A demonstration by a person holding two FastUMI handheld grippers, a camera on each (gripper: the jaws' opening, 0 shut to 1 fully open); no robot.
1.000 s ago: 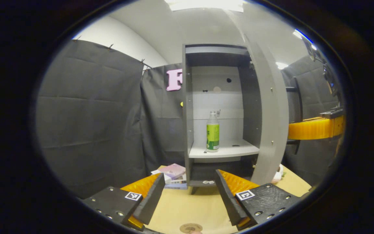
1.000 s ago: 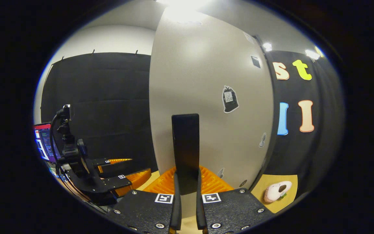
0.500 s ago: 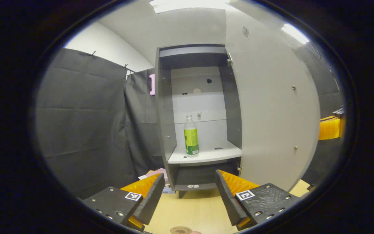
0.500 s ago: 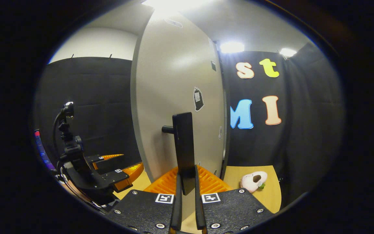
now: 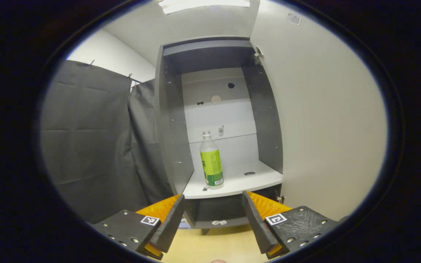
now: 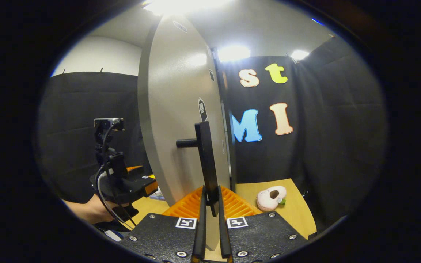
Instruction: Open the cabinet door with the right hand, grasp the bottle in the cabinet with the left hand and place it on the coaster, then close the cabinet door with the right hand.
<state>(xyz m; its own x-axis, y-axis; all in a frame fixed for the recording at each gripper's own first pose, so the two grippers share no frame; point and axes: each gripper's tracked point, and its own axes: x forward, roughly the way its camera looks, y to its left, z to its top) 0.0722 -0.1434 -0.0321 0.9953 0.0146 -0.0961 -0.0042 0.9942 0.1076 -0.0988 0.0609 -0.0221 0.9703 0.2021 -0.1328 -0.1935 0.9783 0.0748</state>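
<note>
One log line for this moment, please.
door open | right tool shut on handle | left tool open, facing bottle | bottle upright on shelf, not grasped

- The right gripper point(image 6: 210, 204) has both fingers pressed on the black door handle point(image 6: 206, 160).
- The grey cabinet door point(image 6: 181, 120) stands swung out, seen nearly edge-on, with small stickers on its face.
- The left gripper point(image 6: 143, 180) is to the left of the door, held by a hand point(image 6: 90, 210).
- A pale plush toy point(image 6: 270, 197) lies on the wooden table point(image 6: 298, 212).
</note>
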